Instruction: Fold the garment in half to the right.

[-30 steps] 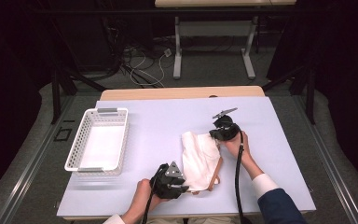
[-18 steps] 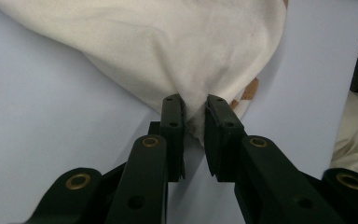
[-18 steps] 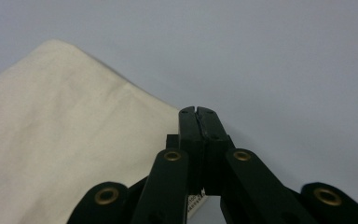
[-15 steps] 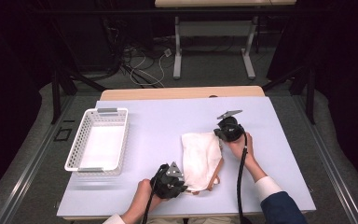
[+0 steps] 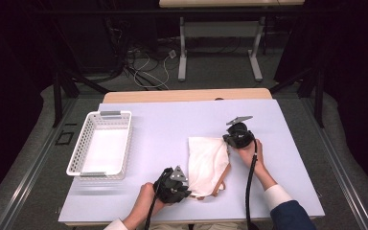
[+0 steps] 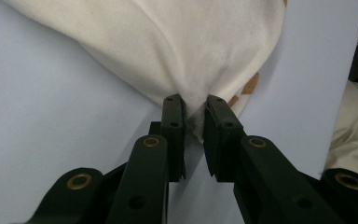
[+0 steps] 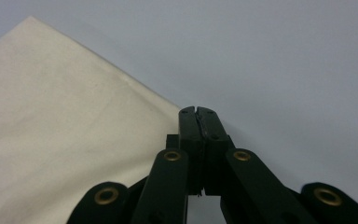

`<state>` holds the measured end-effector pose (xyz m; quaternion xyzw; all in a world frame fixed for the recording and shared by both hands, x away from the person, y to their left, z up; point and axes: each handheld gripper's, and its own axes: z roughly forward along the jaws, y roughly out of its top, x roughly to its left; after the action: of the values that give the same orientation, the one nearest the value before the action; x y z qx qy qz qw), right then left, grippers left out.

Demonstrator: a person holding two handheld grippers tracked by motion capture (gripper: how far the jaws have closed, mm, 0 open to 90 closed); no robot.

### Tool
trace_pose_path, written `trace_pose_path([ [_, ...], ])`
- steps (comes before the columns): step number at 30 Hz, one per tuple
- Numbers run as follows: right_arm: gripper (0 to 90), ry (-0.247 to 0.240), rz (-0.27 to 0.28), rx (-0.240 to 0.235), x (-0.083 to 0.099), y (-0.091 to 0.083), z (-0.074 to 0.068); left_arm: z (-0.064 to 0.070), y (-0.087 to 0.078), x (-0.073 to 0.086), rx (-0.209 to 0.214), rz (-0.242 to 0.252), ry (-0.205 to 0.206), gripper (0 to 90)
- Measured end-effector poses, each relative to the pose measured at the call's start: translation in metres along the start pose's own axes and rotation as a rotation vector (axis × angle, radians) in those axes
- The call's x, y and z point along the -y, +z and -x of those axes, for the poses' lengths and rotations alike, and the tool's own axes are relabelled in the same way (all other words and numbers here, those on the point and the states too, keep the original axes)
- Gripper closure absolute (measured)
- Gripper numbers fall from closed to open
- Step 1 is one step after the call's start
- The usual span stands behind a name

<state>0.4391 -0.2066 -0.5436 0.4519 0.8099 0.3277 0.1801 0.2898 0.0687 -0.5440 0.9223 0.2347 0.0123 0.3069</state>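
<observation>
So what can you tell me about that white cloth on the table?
The white cloth is soft, creamy fabric, folded over with gentle wrinkles, lying flat on the pale table. A tan-brown strap or trim peeks out along its near edge. The left tool pinches a bunched bit of its near end between its jaws. The right tool, jaws closed, sits at the cloth's far corner; whether it grips fabric is unclear.

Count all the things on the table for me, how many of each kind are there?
Cloth: 1
Basket: 1
Grippers, left gripper and right gripper: 2
Total: 4
</observation>
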Motion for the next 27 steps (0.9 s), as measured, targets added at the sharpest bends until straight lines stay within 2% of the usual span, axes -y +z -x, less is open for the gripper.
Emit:
trace_pose_path([
  [5, 89.1, -0.011, -0.014, -0.005, 0.001, 0.001, -0.002, -0.001, -0.001, 0.001, 0.005, 0.002, -0.004, 77.8],
  [9, 81.5, -0.019, -0.009, -0.006, 0.002, -0.001, -0.002, 0.000, -0.003, 0.003, 0.024, 0.001, -0.005, 69.3],
  [11, 76.1, -0.018, -0.009, 0.000, 0.002, -0.003, -0.003, -0.002, -0.007, 0.005, 0.030, 0.000, -0.011, 60.3],
  [12, 74.1, -0.018, -0.005, -0.010, 0.002, -0.005, -0.003, -0.002, -0.009, 0.006, 0.026, 0.007, -0.012, 58.8],
  [14, 68.0, -0.014, 0.004, -0.016, 0.001, -0.008, -0.003, -0.004, -0.012, 0.007, 0.024, 0.005, -0.025, 49.3],
  [17, 57.8, -0.024, 0.001, -0.032, 0.001, -0.013, -0.003, -0.006, -0.016, 0.009, 0.014, 0.014, -0.043, 40.0],
  [19, 49.8, -0.025, -0.005, -0.050, 0.001, -0.015, -0.003, -0.008, -0.018, 0.010, 0.003, 0.022, -0.046, 35.9],
  [25, 34.2, -0.040, -0.023, -0.105, 0.000, -0.024, 0.001, -0.009, -0.021, 0.012, -0.019, 0.044, -0.057, 25.6],
  [27, 28.2, -0.053, -0.030, -0.143, 0.001, -0.026, 0.003, -0.008, -0.021, 0.012, -0.037, 0.055, -0.055, 22.1],
])
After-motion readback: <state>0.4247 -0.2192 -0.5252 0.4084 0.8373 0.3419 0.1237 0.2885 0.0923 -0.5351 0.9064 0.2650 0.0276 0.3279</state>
